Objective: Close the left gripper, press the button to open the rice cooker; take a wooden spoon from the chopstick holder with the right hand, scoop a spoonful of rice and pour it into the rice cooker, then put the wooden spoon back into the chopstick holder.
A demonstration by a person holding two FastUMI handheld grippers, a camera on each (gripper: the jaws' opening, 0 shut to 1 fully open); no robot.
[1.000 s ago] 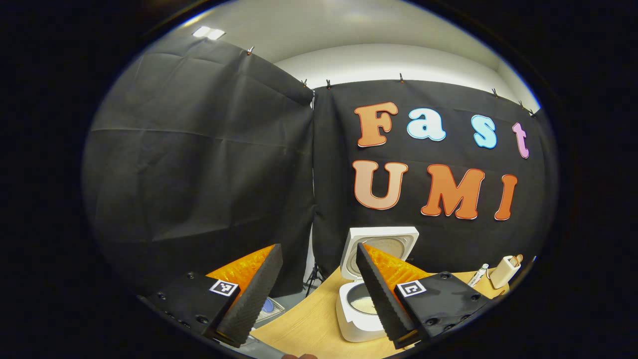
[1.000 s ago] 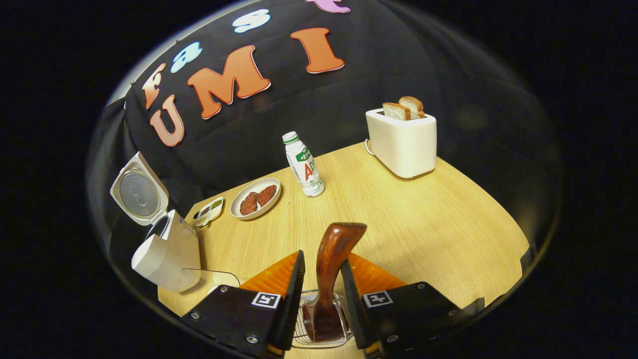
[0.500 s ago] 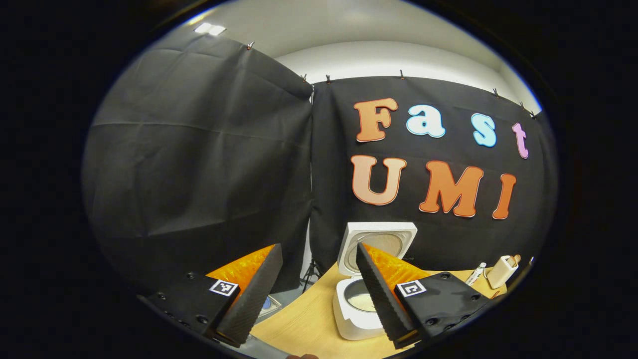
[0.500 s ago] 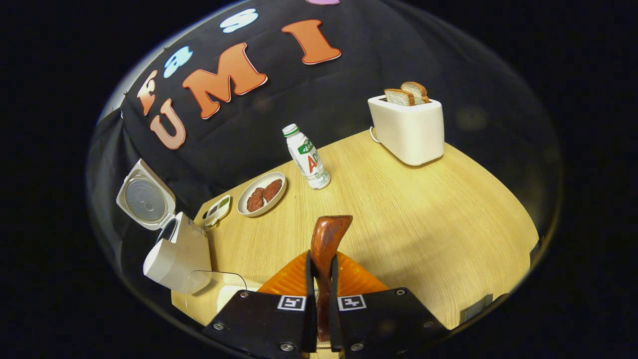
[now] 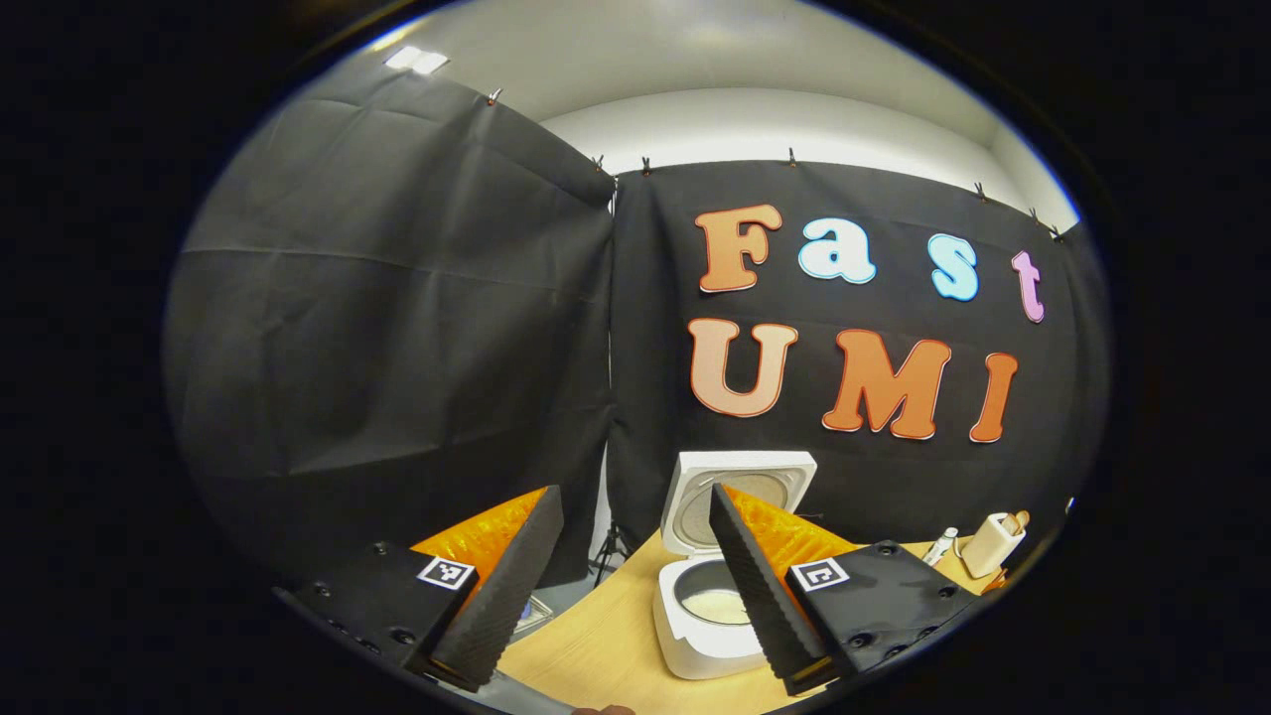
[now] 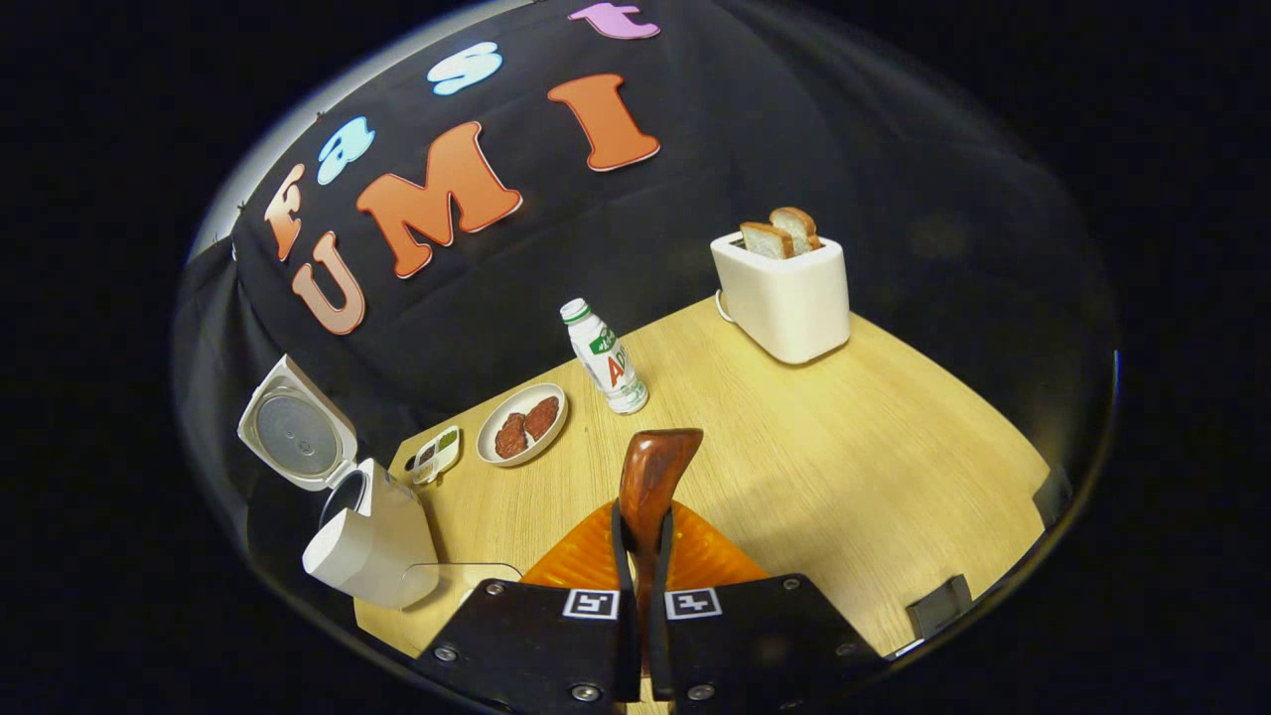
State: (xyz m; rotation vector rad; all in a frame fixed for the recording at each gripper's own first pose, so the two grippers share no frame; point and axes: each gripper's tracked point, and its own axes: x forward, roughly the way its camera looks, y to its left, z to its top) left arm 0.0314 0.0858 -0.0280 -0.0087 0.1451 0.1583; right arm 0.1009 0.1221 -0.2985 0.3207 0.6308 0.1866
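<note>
My right gripper [image 6: 643, 516] pinches the glossy brown wooden spoon [image 6: 652, 477]; left gripper [image 5: 635, 516] spread, facing rice [image 5: 717, 605] inside the open rice cooker [image 5: 707, 636].

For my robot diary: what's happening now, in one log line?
rice cooker: lid open | right gripper: shut on wooden spoon | left gripper: open

bright rectangular ceiling light [image 5: 416, 62] glows at eleven o'clock; pale wooden table [image 6: 844, 437] evenly lit, soft shadows; edges bend strongly.
</note>
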